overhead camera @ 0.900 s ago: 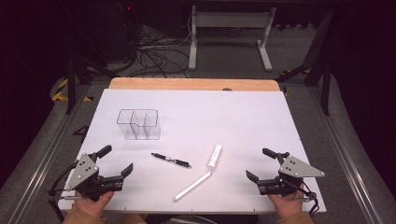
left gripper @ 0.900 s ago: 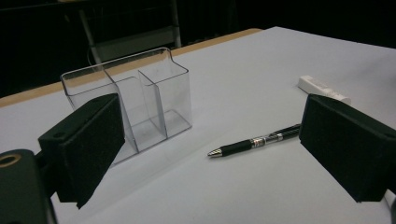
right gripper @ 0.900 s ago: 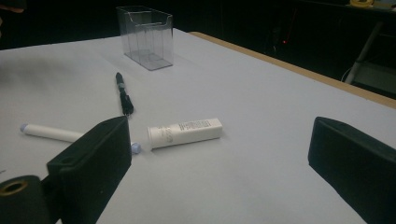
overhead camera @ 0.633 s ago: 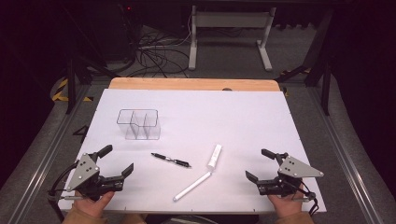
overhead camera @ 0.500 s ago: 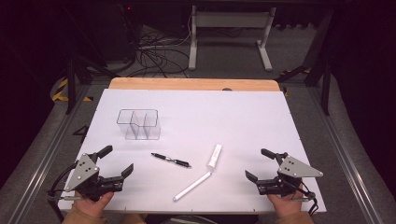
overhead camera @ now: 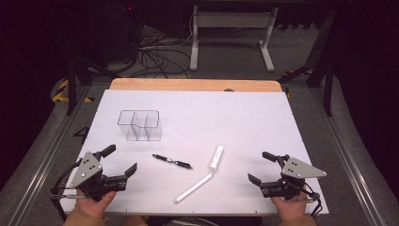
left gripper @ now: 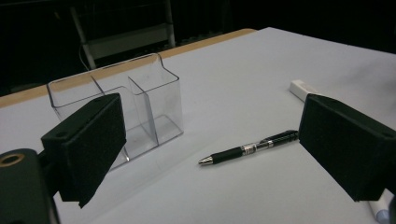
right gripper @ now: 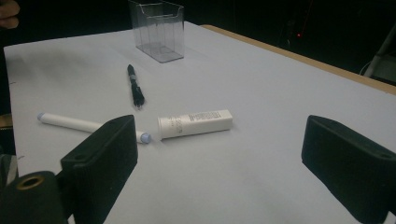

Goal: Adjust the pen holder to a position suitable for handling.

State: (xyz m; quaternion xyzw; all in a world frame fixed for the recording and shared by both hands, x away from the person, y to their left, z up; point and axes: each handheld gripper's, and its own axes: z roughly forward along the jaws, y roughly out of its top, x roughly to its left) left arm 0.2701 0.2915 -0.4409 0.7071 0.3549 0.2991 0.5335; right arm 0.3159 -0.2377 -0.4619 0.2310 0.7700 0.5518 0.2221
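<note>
Pen (overhead camera: 172,162), black with a silver band at mid-barrel, lies flat on the white bench (overhead camera: 244,117) between the two grippers, its tip toward the left one. Just behind it stands a clear plastic organiser (overhead camera: 139,125), a thin-walled box split into compartments, nothing seen inside any of them. To the pen's right rest two white pieces: a short, stubby tube (overhead camera: 216,158) with small print along its side, and a long slim marker (overhead camera: 194,188) with pale blue ends, one end lying just beside the tube's near end. All three lie apart from the organiser.

The left gripper (overhead camera: 119,164) sits at the bench's near-left corner, held in a hand (overhead camera: 91,201), its fingers spread wide and holding nothing; in the left gripper view the pen (left gripper: 248,148) and organiser (left gripper: 119,109) show between the blocky black pads. The right gripper (overhead camera: 262,166) sits at the near-right corner, fingers likewise wide apart and empty, the tube (right gripper: 194,123) and marker (right gripper: 88,125) lying ahead of it on the matte surface.
</note>
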